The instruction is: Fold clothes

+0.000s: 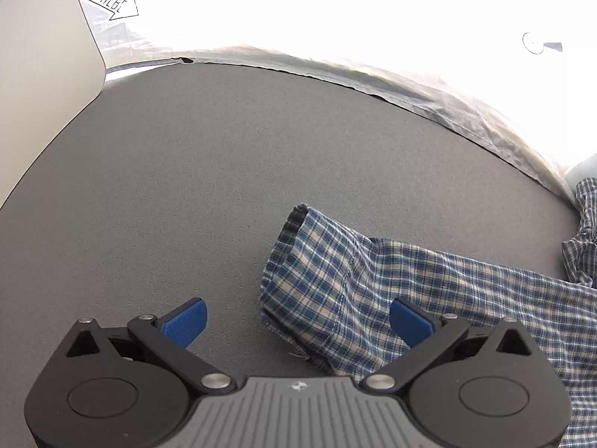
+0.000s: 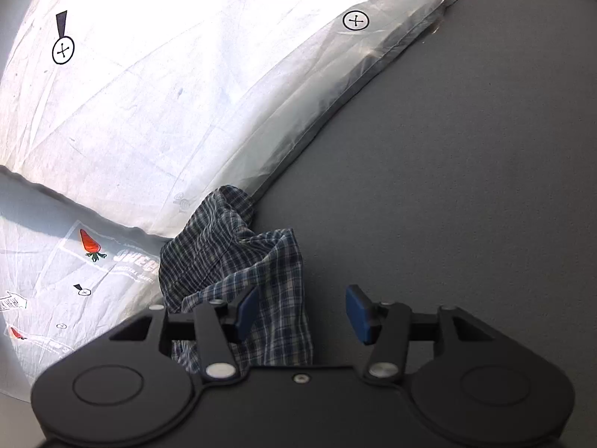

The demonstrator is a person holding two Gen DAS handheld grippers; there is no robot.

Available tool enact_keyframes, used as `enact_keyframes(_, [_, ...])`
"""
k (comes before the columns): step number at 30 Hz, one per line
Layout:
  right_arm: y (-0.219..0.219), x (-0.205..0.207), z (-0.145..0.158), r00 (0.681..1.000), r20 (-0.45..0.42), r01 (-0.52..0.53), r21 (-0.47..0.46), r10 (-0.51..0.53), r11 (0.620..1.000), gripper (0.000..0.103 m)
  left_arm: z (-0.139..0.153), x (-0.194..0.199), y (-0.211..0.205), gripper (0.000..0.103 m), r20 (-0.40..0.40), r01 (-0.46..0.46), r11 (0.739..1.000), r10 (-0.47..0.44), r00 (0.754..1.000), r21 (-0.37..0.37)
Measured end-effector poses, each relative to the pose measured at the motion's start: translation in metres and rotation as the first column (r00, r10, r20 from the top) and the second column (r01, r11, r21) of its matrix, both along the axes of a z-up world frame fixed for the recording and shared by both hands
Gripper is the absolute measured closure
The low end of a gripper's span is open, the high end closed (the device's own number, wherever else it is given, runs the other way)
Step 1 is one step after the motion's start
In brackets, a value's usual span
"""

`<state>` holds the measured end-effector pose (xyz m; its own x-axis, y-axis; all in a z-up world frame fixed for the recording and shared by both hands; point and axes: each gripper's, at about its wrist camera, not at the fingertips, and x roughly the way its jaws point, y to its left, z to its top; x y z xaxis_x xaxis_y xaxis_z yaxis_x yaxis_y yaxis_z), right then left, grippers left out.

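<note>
Two tools, both spread wide, neither holding cloth. Plaid shirt (image 1: 373, 291) lies rumpled on grey bench (image 1: 186, 186); sleeve runs w/ cuff end just ahead of left tool (image 1: 298, 321), body off to its right. Right tool (image 2: 302, 313) hovers over bunched part (image 2: 231, 254) by white sheet (image 2: 149, 112). Left seems nearer the cuff.

The blue-and-white plaid cotton shirt (image 1: 429, 291) is running off the right edge in the left view, and the black right claw (image 2: 302, 311) body is covering its lower part in the right view.
</note>
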<state>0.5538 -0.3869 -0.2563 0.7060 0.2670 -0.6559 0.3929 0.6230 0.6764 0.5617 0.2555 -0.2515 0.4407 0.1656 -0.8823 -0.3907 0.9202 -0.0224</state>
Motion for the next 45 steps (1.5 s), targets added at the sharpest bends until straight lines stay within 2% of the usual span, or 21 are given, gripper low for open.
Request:
enact_keyframes(4, [0.005,0.041,-0.011,1.0,-0.028,0.004,-0.08,-0.007,0.997,0.043,-0.017,0.017,-0.004,0.0,-0.028,0.017,0.999,-0.016,0.999,0.05])
enact_keyframes(6, [0.01,0.056,-0.016,0.998,-0.049,-0.034,-0.098,0.03,0.995,0.043,-0.024,0.019,-0.003,0.004,-0.037,0.006,0.999,-0.005,0.999,0.041])
enact_keyframes(7, [0.014,0.06,-0.016,0.997,-0.056,-0.065,-0.108,0.059,0.992,0.044,-0.026,0.019,-0.002,0.011,-0.039,0.0,1.0,0.001,0.999,0.03])
enact_keyframes(8, [0.017,0.063,-0.017,0.994,-0.064,-0.095,-0.118,0.088,0.988,0.053,-0.028,0.019,-0.002,0.016,-0.042,-0.006,1.0,0.007,0.999,0.019])
enact_keyframes(9, [0.021,0.067,-0.017,0.99,-0.072,-0.126,-0.127,0.117,0.984,0.075,-0.028,0.017,-0.002,0.02,-0.021,-0.017,1.0,0.017,1.0,0.014])
enact_keyframes(10, [0.025,0.07,-0.017,0.987,-0.078,-0.152,-0.139,0.142,0.979,0.087,-0.027,0.016,-0.003,0.031,-0.01,-0.019,1.0,0.019,1.0,0.021])
enact_keyframes(11, [0.03,0.071,-0.013,0.986,-0.075,-0.162,-0.172,0.151,0.972,0.098,-0.024,0.015,-0.004,0.051,0.01,-0.011,1.0,0.011,1.0,0.029])
enact_keyframes(12, [0.034,0.072,-0.01,0.985,-0.073,-0.171,-0.206,0.16,0.963,0.099,-0.022,0.014,-0.005,0.066,0.03,-0.009,1.0,0.008,1.0,0.028])
enact_keyframes(13, [0.038,0.072,-0.001,0.987,-0.057,-0.157,-0.26,0.148,0.953,0.099,-0.019,0.014,-0.003,0.095,0.045,-0.023,1.0,0.023,0.999,0.006])
enact_keyframes(15, [0.045,0.074,0.017,0.991,-0.022,-0.128,-0.345,0.129,0.93,0.1,-0.009,0.012,0.002,0.098,0.082,-0.076,0.997,0.078,0.994,-0.034])
enact_keyframes(18, [0.055,0.078,0.044,0.993,0.039,-0.083,-0.435,0.111,0.897,0.1,0.02,0.003,0.01,0.098,0.178,-0.113,0.991,0.123,0.976,-0.068])
enact_keyframes(21, [0.085,0.091,0.051,0.989,0.02,-0.107,-0.582,0.146,0.806,0.1,0.043,-0.008,0.018,0.098,0.251,-0.143,0.988,0.153,0.956,-0.057])
enact_keyframes(24, [0.107,0.106,0.034,0.986,-0.049,-0.147,-0.692,0.157,0.707,0.1,0.037,-0.01,0.026,0.098,0.233,-0.165,0.986,0.16,0.959,0.001])
enact_keyframes(27, [0.113,0.125,0.015,0.978,-0.134,-0.208,-0.726,0.162,0.656,0.099,0.012,-0.007,0.033,0.098,0.153,-0.176,0.984,0.172,0.973,0.015])
enact_keyframes(29, [0.111,0.125,0.017,0.977,-0.136,-0.21,-0.714,0.162,0.667,0.099,0.0,-0.009,0.037,0.097,0.133,-0.172,0.985,0.174,0.976,-0.029])
enact_keyframes(32, [0.108,0.107,0.035,0.982,-0.074,-0.176,-0.71,0.176,0.682,0.084,-0.004,-0.01,0.034,0.095,0.128,-0.166,0.986,0.166,0.978,-0.015])
enact_keyframes(35, [0.109,0.073,0.053,0.978,-0.012,-0.166,-0.643,0.207,0.748,0.085,-0.006,-0.011,0.031,0.094,0.125,-0.168,0.986,0.169,0.978,-0.015])
enact_keyframes(37, [0.109,0.051,0.056,0.974,-0.011,-0.189,-0.596,0.228,0.78,0.085,-0.007,-0.011,0.029,0.094,0.123,-0.17,0.985,0.171,0.978,-0.016])
enact_keyframes(40, [0.115,0.021,0.052,0.976,-0.036,-0.199,-0.556,0.216,0.807,0.082,-0.004,-0.014,0.024,0.093,0.134,-0.162,0.987,0.163,0.978,-0.014])
enact_keyframes(43, [0.128,-0.008,0.038,0.967,-0.066,-0.24,-0.543,0.244,0.805,0.08,0.0,-0.02,0.018,0.093,0.153,-0.145,0.989,0.144,0.978,-0.005])
enact_keyframes(45, [0.14,-0.032,0.028,0.952,-0.082,-0.293,-0.534,0.297,0.793,0.089,0.005,-0.025,0.013,0.094,0.166,-0.131,0.991,0.13,0.978,-0.005])
